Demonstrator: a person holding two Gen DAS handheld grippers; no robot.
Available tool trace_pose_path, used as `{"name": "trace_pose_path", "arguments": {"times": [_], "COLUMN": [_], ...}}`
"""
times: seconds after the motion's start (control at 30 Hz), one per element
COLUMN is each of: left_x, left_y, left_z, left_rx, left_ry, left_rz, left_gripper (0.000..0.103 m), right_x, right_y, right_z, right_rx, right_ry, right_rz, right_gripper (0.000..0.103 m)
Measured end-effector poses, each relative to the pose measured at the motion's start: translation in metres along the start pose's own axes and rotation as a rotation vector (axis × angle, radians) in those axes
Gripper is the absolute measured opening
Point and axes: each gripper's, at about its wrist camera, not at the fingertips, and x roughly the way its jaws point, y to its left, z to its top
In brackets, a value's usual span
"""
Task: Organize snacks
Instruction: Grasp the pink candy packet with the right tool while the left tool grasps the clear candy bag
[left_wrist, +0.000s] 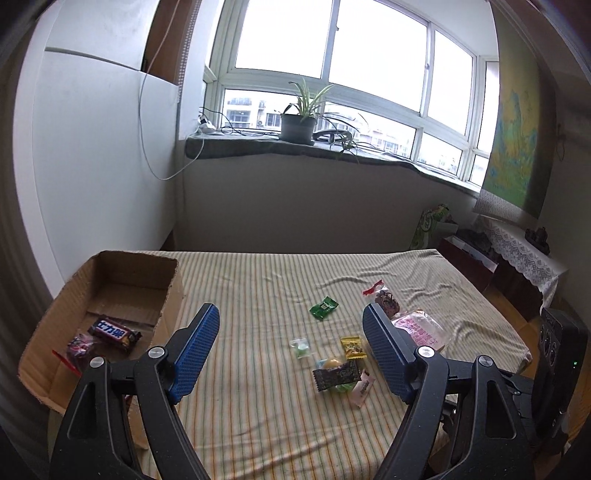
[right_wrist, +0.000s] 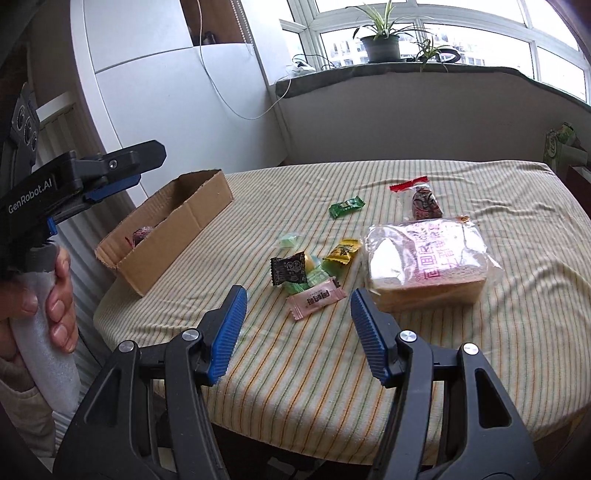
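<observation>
Two tools, both wide w/ nothing between: left tool (left_wrist: 291, 326), right tool (right_wrist: 299, 308). Loose snacks (right_wrist: 314, 266) on striped surface (right_wrist: 480, 350); chocolate bar (left_wrist: 114, 332) in cardboard box (left_wrist: 48, 314).

Both wrist views look down across the same table (left_wrist: 258, 406)

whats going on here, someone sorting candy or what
A person holds a two-finger gripper in each hand over a striped table, sorting snacks into a cardboard box. The box already holds a chocolate bar. Loose candies and a bread bag lie outside it. The left gripper and right gripper are both open and empty.
</observation>
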Motion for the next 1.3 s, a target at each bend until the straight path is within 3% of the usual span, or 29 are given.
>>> {"name": "trace_pose_path", "arguments": {"times": [0.17, 0.3, 0.5, 1.03, 1.07, 1.13, 1.2, 1.23, 1.3], "left_x": [0.016, 0.043, 0.081, 0.144, 0.147, 0.151, 0.155, 0.157, 0.158], "left_y": [0.003, 0.009, 0.015, 0.002, 0.0, -0.001, -0.005, -0.007, -0.009], "left_z": [-0.011, -0.032, -0.065, -0.048, -0.047, -0.046, -0.047, -0.048, -0.048], "left_rx": [-0.02, -0.062, -0.126, -0.105, -0.105, -0.098, -0.075, -0.062, -0.046], "left_ry": [0.047, 0.131, 0.262, 0.346, 0.35, 0.352, 0.358, 0.356, 0.356], "left_rz": [-0.011, -0.037, -0.052, -0.085, -0.082, -0.074, -0.066, -0.054, -0.046], "left_gripper": [0.08, 0.08, 0.08, 0.079, 0.078, 0.076, 0.064, 0.061, 0.043], "right_x": [0.023, 0.039, 0.044, 0.077, 0.077, 0.077, 0.075, 0.074, 0.071], "right_y": [0.007, 0.009, 0.011, 0.01, 0.01, 0.009, 0.006, 0.004, -0.001], "right_z": [-0.016, -0.03, -0.035, -0.011, -0.011, -0.012, -0.012, -0.012, -0.013], "right_rx": [-0.014, -0.034, -0.053, -0.149, -0.158, -0.183, -0.195, -0.191, -0.19], "right_ry": [0.078, 0.129, 0.127, 0.12, 0.119, 0.113, 0.107, 0.105, 0.102], "right_rz": [-0.001, -0.024, -0.037, -0.098, -0.099, -0.122, -0.13, -0.128, -0.132], "right_gripper": [0.061, 0.061, 0.061, 0.061, 0.06, 0.044, 0.038, 0.03, 0.022]}}
